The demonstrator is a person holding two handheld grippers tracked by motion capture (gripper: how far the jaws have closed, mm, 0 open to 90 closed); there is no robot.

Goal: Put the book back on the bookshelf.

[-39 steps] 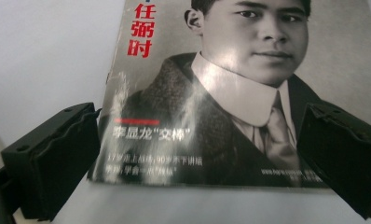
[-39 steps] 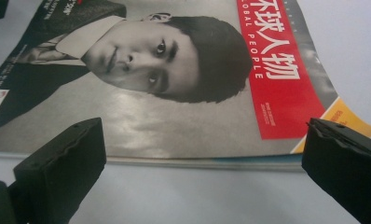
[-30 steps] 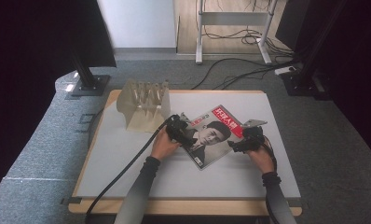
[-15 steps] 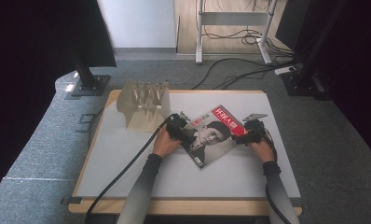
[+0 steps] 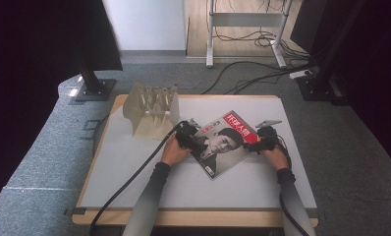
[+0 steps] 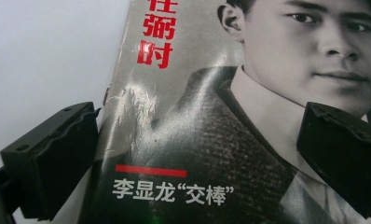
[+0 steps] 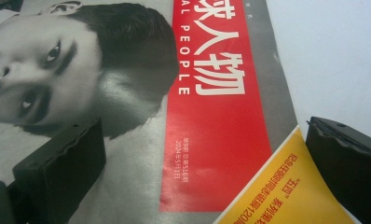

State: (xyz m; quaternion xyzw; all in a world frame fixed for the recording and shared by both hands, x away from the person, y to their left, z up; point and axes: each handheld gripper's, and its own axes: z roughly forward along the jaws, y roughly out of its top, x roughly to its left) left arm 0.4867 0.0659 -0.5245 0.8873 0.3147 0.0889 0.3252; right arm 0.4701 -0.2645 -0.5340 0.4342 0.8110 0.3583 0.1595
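Magazine (image 5: 222,144) lies flat and skewed near the bench's (image 5: 134,187) middle, between your two grippers, left gripper (image 5: 187,135) and right gripper (image 5: 260,142) each straddling an opposite edge with jaws released.

Both forearms reach forward from the bottom of the high view, angled slightly inward. The left gripper (image 5: 189,135) and the right gripper (image 5: 260,142) sit low and level with each other, facing inward, each with jaws spread wide apart.
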